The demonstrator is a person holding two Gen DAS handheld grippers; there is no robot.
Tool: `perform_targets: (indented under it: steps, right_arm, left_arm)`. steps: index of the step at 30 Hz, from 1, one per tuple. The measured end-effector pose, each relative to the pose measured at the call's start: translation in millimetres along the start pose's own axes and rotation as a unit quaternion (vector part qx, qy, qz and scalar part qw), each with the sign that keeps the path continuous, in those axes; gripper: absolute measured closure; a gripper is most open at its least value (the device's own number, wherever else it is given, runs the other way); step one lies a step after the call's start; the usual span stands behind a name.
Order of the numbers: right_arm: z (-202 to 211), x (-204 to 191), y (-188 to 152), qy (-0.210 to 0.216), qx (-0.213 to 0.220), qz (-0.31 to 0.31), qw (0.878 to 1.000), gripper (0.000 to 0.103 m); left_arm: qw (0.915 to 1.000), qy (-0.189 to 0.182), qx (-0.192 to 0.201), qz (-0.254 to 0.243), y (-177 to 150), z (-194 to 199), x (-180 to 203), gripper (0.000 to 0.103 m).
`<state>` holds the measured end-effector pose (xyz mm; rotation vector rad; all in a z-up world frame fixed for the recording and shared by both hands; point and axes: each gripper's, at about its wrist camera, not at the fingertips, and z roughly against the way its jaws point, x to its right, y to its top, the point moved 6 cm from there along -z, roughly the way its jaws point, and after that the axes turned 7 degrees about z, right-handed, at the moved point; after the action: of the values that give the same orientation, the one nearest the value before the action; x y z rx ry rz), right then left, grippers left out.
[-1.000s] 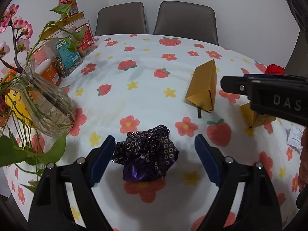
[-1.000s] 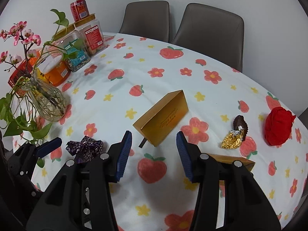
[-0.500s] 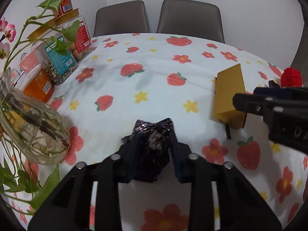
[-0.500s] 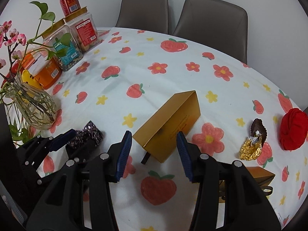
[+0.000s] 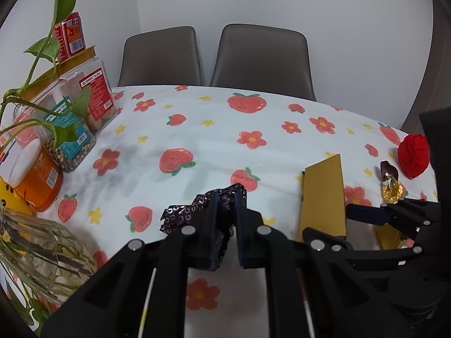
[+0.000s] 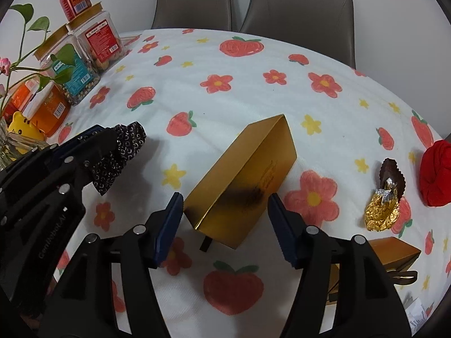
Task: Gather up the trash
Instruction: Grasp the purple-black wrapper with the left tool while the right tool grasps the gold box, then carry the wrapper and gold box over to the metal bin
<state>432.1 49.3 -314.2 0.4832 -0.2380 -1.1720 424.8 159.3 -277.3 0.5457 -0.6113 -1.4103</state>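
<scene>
The left gripper (image 5: 227, 219) has just been closing and now pinches the dark wrapper (image 5: 197, 211), crumpled foil with a ring pattern, which bulges out past the pads on both sides. From the right wrist view the wrapper (image 6: 118, 152) looks clear of the tablecloth (image 6: 253, 84), though the angle makes that hard to swear to.

The right gripper (image 6: 222, 225) has just been opening, and its jaws stand wide with nothing pressed between them. The gold box (image 6: 242, 180) lies straight ahead of it, lying on the cloth, its near end sitting in the gap between the two pads without touching either. The box's long axis runs away from the gripper and slants up to the right, so the jaws straddle it across its short width. That is the relation the grab depends on: I judge a short push forward and down, then a squeeze, would take it.

The right hand is plainly the nearer one to the box. A gold foil scrap (image 6: 383, 205) and a red ball (image 6: 437, 174) lie further right, well apart from both grippers.
</scene>
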Motion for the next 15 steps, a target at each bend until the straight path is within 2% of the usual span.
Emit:
perform_targets:
  steps: [15]
  right_arm:
    - [-21,4,7,-0.039,-0.013,0.021,0.999,0.04]
  left_arm:
    - [0.9999,0.009,-0.007,0.008,-5,-3,-13,0.091]
